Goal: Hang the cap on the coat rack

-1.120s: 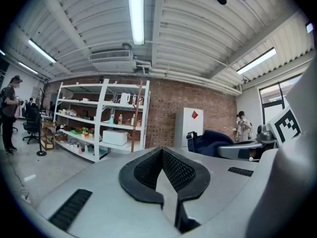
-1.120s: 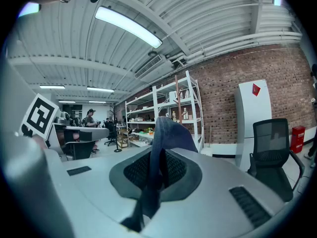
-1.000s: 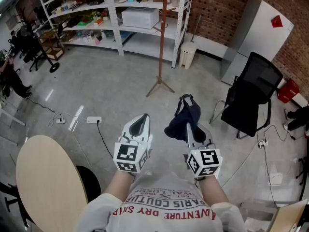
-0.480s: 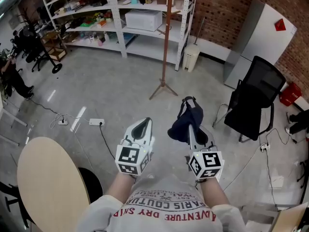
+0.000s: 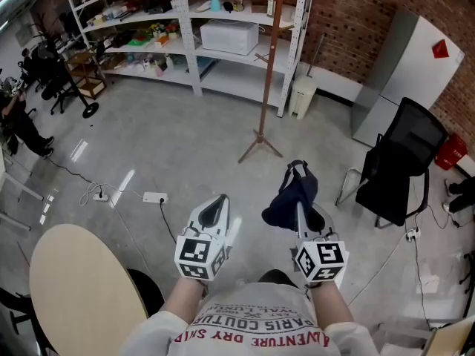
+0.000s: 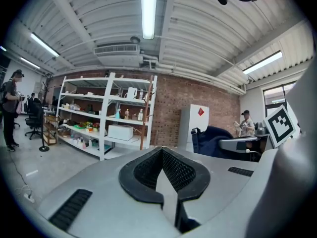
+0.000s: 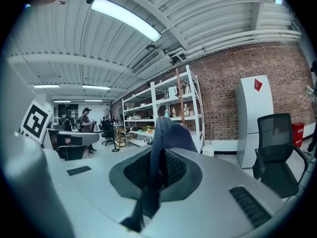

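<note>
Nearest the person, at the near left, a pale round table (image 5: 74, 288) shows part of its top. Just right of it, the left gripper (image 5: 217, 208) is held out in front of the body; its jaws are drawn together with nothing between them, as the left gripper view confirms (image 6: 166, 182). Beside it on the right, the right gripper (image 5: 300, 208) has its jaws closed on the dark blue cap (image 5: 289, 197), which bunches up past the jaw tips with its strap loop at the far end. In the right gripper view the cap's (image 7: 168, 130) fabric is pinched between the black pads and rises above them. Farther out on the grey floor, a white power strip (image 5: 154, 197) lies to the left. A black office chair (image 5: 404, 162) stands to the right. Beyond the grippers stands the wooden coat rack (image 5: 270, 65) on splayed feet, well apart from the cap. Behind it run white shelves (image 5: 194, 43) bearing a white box (image 5: 228, 37), and a white cabinet (image 5: 404, 73) stands against the brick wall at the far right.
</note>
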Demonstrator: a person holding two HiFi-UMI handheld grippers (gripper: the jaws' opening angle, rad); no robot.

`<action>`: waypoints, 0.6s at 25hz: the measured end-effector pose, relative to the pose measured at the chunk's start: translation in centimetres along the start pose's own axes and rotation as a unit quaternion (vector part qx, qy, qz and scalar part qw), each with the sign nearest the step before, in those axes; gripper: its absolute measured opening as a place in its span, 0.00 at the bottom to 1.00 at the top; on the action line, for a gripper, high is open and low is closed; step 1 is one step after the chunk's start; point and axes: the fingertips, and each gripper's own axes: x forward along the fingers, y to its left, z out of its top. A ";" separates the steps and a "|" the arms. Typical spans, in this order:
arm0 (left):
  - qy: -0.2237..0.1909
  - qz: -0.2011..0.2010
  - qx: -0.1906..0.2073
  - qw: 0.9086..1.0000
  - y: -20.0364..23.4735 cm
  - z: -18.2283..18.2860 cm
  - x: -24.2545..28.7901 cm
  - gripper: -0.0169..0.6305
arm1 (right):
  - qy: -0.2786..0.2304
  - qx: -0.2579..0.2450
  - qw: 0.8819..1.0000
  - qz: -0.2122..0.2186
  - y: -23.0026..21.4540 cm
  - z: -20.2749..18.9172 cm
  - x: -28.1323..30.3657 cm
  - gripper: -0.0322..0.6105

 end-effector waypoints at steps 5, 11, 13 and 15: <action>0.000 -0.001 -0.012 1.000 2.6 0.0 2.4 0.04 | 0.012 -0.006 1.000 0.008 -0.4 0.4 3.7 0.09; 0.000 0.018 -0.013 1.000 5.3 0.7 8.7 0.04 | 0.006 -0.011 1.000 0.025 -3.4 1.6 10.0 0.09; -0.001 0.019 -0.012 1.000 5.6 1.1 11.7 0.04 | 0.003 -0.009 1.000 0.029 -5.3 2.1 12.4 0.09; -0.002 0.018 -0.009 1.000 5.5 1.7 15.2 0.04 | 0.003 -0.006 0.999 0.033 -7.6 2.5 14.9 0.09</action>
